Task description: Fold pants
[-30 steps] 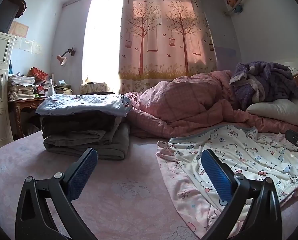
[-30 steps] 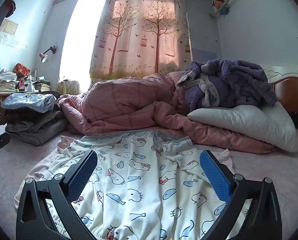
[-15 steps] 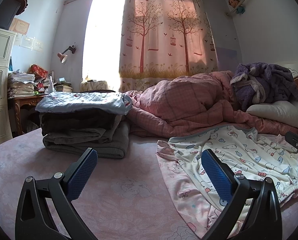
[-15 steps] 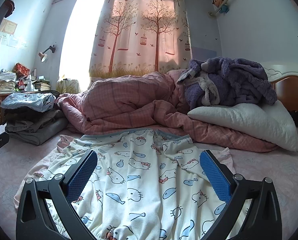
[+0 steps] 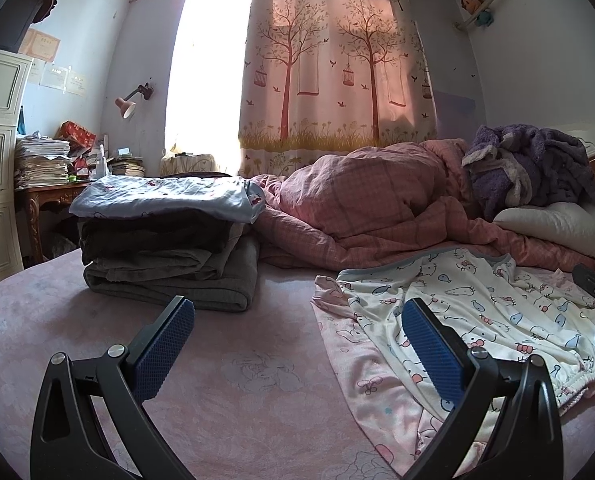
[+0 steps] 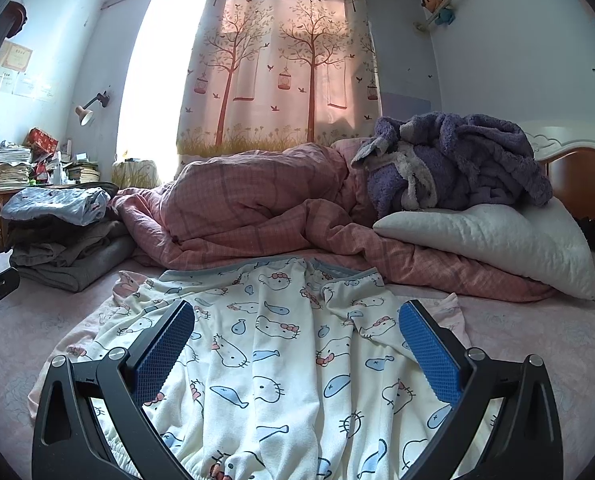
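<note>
Right wrist: hovering with right gripper (image 6: pixel 296 354) spread wide over pants (image 6: pixel 273 360) lying flat at bed (image 5: pixel 237 380) near edge, legs running away toward quilt (image 6: pixel 257 208) (waistband nearest); left gripper (image 5: pixel 297 350) also spread, empty, pants off to its right.

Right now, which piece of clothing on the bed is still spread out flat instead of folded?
The white cartoon-print pants, lying open under the right gripper; the other garments sit folded in the stack at left.

The bed (image 5: pixel 97 320) is covered by a pink sheet. On it are spread printed pants (image 6: pixel 281 360), beside a folded clothes stack (image 5: pixel 169 248), a rumpled pink quilt (image 6: pixel 257 216) and a white pillow (image 6: pixel 497 240).
</note>
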The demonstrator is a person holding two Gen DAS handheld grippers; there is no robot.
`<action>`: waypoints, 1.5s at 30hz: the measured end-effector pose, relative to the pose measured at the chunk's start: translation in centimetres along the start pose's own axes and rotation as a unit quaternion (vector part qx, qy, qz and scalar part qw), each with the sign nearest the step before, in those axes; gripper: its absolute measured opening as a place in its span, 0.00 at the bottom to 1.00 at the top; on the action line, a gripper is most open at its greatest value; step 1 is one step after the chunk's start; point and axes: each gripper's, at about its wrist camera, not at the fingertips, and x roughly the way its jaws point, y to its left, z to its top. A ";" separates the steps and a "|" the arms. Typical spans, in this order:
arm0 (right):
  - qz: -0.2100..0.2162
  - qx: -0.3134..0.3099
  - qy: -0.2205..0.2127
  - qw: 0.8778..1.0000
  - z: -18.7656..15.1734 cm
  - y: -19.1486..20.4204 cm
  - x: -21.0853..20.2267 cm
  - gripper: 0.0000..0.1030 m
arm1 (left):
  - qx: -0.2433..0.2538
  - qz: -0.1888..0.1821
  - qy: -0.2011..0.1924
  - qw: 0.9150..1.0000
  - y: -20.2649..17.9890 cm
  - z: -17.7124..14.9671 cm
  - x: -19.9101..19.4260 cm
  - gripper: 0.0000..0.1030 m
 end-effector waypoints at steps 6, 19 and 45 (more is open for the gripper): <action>0.001 0.002 0.000 1.000 0.0 -0.1 0.0 1.00 | 0.001 0.001 -0.001 1.000 0.1 0.0 0.2 1.00; 0.001 0.007 0.001 1.000 -0.1 -0.2 0.1 1.00 | 0.002 0.001 -0.001 1.000 0.0 0.0 0.2 1.00; -0.004 0.018 0.040 0.999 -0.4 0.5 1.8 1.00 | 0.012 0.011 0.032 0.999 -0.2 -0.3 1.4 1.00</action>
